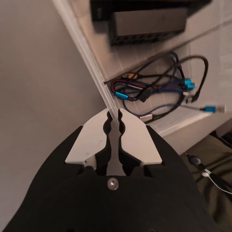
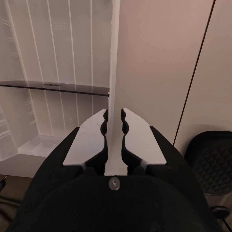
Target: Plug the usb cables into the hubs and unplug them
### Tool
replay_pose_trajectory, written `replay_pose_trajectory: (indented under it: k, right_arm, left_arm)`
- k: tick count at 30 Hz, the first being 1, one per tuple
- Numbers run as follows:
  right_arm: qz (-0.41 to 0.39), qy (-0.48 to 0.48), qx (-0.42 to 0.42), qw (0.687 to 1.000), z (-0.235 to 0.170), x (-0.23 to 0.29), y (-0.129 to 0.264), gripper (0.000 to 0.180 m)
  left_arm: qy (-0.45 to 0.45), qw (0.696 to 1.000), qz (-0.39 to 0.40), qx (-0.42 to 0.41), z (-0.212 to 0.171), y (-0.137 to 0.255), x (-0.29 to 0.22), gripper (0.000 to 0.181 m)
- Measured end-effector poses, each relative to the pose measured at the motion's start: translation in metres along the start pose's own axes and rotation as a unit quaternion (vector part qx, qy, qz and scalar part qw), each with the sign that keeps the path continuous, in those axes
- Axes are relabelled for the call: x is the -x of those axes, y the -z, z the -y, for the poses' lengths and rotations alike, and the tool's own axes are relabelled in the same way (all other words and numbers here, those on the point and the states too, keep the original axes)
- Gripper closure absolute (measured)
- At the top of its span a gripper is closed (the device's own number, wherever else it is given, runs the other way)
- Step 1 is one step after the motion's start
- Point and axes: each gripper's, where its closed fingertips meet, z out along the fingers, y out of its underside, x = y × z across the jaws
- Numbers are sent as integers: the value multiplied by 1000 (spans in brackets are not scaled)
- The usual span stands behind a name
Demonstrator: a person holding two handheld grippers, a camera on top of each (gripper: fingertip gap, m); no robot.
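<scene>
While both tongs (image 1: pixel 113 111) (image 2: pixel 114 110) gape narrowly — they hold nothing.

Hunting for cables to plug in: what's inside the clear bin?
A tangle of USB cables, some with blue connectors, lies inside the clear bin. Anything beneath the tangle is hidden.

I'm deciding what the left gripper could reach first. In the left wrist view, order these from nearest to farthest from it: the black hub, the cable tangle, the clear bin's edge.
From the left gripper:
1. Clear bin's edge, right at the fingertips.
2. Cable tangle, inside the bin, ahead and right.
3. Black hub, farthest, at the top.
</scene>
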Motion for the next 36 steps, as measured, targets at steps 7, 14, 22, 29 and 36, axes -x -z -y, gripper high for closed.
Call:
replay_pose_trajectory:
  k: [7,14,22,29,36]
  right_arm:
    - [45,3,-1,999,-7,8,-7,172]
    - [30,12,5,999,-13,1,-6,174]
    - [31,-22,-12,999,-15,-9,-4,174]
    - [26,-50,-25,998,-15,-24,-3,174]
    - [11,-29,-18,999,-21,-37,0,174]
  left_arm:
    - [93,994,23,-47,-69,34,113,177]
    - [216,969,70,-98,-185,78,224,177]
    - [270,948,85,-143,-261,105,283,177]
    - [296,932,64,-202,-268,110,296,177]
    - [323,918,89,-213,-269,112,309,177]
